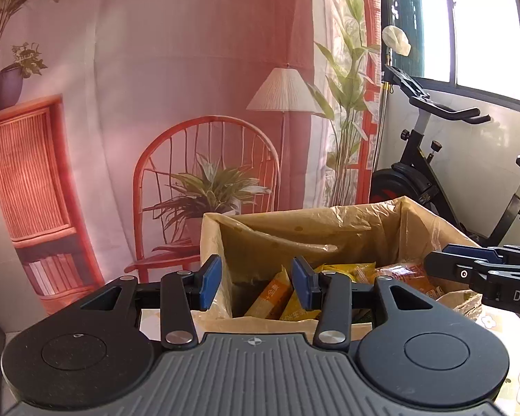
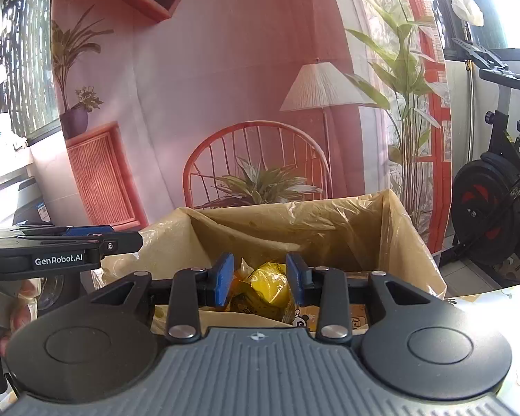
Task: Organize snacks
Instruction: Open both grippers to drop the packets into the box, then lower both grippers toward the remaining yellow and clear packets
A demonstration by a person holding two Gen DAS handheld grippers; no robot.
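Observation:
A cardboard box lined with a yellowish plastic bag (image 1: pixel 294 216) (image 2: pixel 294 208) stands right in front of both grippers. Inside lie snack packets: an orange one (image 1: pixel 270 294), yellow ones (image 1: pixel 350 270) and a red one (image 1: pixel 409 274). My left gripper (image 1: pixel 256 282) hovers over the box's near left corner, open, with nothing between its blue pads. My right gripper (image 2: pixel 259 279) is open over the near rim. A yellow packet (image 2: pixel 272 286) shows in the gap, lying in the box behind the pads and not pressed by them. Each gripper appears side-on in the other's view (image 1: pixel 433 260) (image 2: pixel 135 239).
A printed room backdrop (image 1: pixel 190 104) hangs behind the box. An exercise bike (image 1: pixel 433 173) (image 2: pixel 492 208) stands to the right by the window. A flowered tablecloth (image 1: pixel 495 319) shows beside the box. A person's hand (image 2: pixel 17 305) holds the left gripper's handle.

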